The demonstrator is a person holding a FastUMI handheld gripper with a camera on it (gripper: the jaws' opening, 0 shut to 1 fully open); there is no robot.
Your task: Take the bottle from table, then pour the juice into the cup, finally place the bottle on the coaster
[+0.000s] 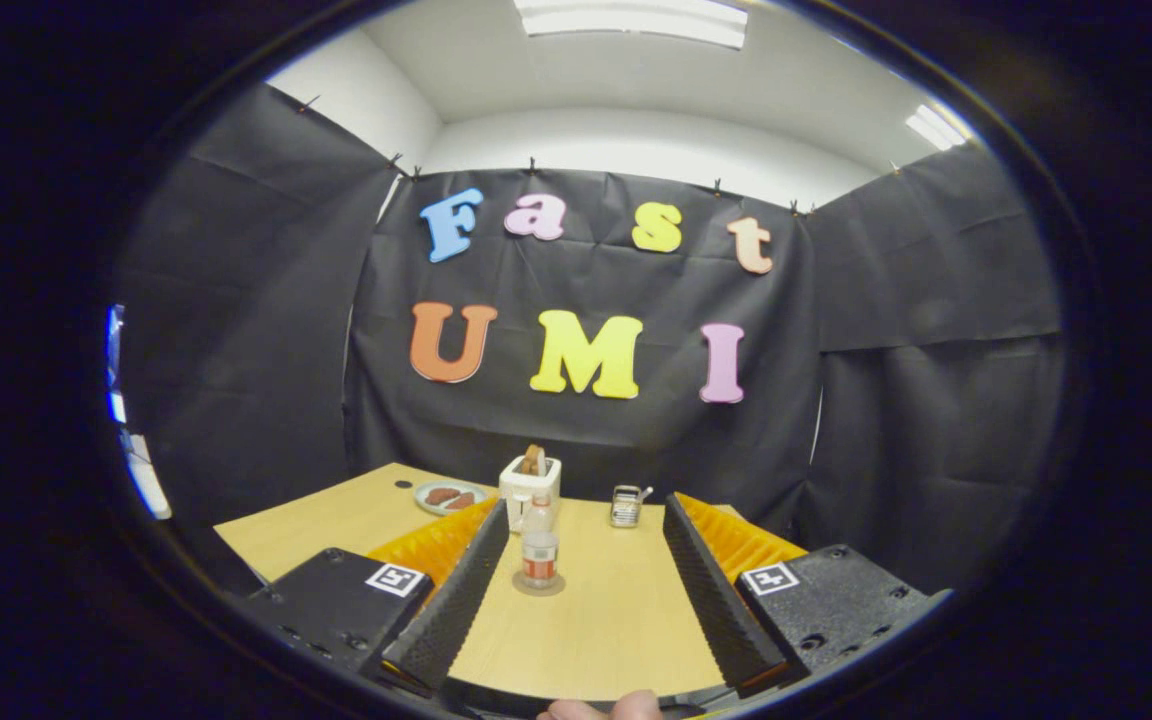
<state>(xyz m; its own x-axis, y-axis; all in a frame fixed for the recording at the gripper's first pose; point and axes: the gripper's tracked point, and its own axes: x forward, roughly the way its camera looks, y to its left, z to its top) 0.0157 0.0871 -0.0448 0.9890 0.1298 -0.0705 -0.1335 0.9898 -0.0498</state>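
A small clear bottle (539, 548) with a red-and-white label stands upright on a round coaster (539, 586) on the wooden table (596, 620). It is between my two fingers, close to the left finger (456, 600) and well apart from the right finger (716, 600). My gripper (586, 510) is open wide and neither finger touches the bottle. Beyond the fingertips, toward the right finger, a small clear cup (626, 505) stands near the table's back edge, with something thin sticking out of it.
A white toaster (530, 480) with bread in it stands right behind the bottle. To its left lies a plate (449, 496) with brown food. The black cloth wall closes the table's back and sides. A person's fingertip (601, 708) shows at the gripper's base.
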